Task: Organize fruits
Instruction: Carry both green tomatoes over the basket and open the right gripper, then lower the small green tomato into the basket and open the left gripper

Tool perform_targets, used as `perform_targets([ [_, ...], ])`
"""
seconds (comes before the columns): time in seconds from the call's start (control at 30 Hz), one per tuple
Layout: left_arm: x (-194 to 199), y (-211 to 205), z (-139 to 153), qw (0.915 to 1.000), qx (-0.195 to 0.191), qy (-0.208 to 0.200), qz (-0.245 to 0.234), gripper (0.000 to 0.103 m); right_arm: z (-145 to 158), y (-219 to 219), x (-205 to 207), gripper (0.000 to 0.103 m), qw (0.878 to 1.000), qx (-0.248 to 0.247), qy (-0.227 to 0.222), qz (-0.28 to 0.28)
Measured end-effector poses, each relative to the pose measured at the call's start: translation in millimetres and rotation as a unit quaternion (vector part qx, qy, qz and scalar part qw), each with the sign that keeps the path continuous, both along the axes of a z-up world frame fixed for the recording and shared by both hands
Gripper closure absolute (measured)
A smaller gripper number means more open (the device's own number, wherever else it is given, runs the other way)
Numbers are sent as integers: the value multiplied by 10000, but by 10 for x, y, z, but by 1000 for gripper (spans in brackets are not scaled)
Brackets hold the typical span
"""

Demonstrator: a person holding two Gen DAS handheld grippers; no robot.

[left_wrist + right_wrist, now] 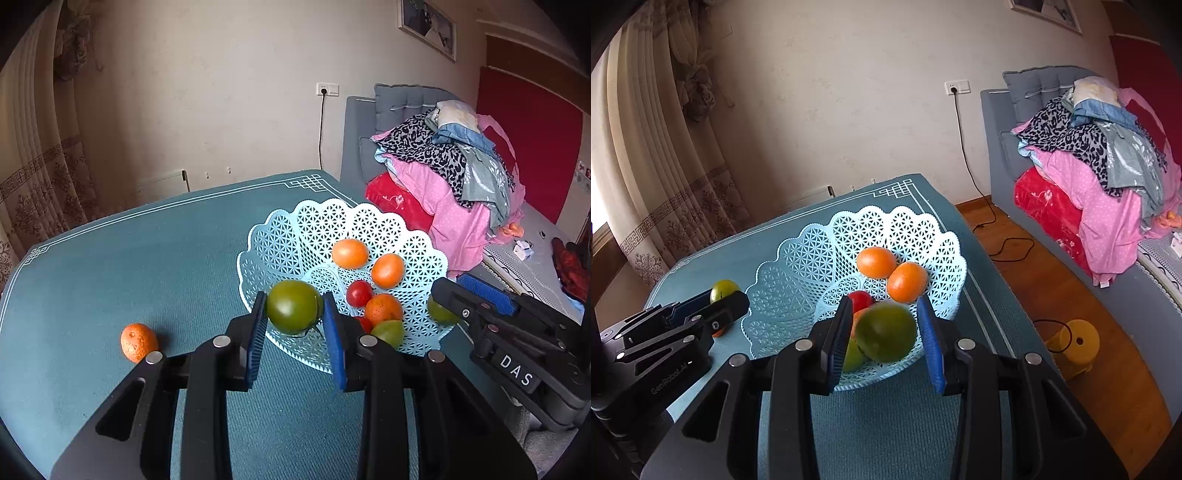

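A light blue lattice basket [295, 229] [798, 258] stands on the teal table and holds several orange, red and green fruits. My left gripper [295, 314] is shut on a green tomato [293, 306] at the basket's near left rim. My right gripper [884, 332] is open over the basket's near rim; a blurred green tomato [886, 332] sits between its fingers, touching the left pad with a gap at the right pad. In the left wrist view the right gripper [461, 295] shows at the right. A loose orange [138, 341] lies on the table, left of the basket.
The teal table [147, 258] ends close behind and right of the basket. A grey sofa with piled clothes [443, 166] stands at the right. A yellow object [1071, 343] and a black cable [1008, 243] lie on the wooden floor.
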State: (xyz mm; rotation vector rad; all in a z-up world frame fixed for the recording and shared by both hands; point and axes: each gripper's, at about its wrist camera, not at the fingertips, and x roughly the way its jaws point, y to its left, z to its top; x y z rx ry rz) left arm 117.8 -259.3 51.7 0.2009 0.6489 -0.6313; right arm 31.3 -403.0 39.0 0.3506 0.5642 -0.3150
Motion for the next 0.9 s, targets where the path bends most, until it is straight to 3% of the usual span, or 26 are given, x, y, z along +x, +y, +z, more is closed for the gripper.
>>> perform_targets([
  [0.03,10,7,-5,10000,-15,18,10,67,5,-4,-4,66,10000,4,-19,-9],
  [0.1,22,44,-6,9999,-48,13,91,38,11,-9,-9,65,10000,13,-39,-34],
  [0.13,24,64,1,9999,-72,-17,150,35,10,-5,-10,65,10000,15,-43,-44],
  [0.43,83,204,-19,9994,-74,21,351,28,1,53,-37,63,10000,23,-45,-13],
  [0.53,90,253,-22,9991,-66,17,426,21,9,88,-47,57,10000,21,-54,11],
  [0.9,142,574,31,9971,-154,45,742,13,30,241,-5,57,9998,18,-49,167],
])
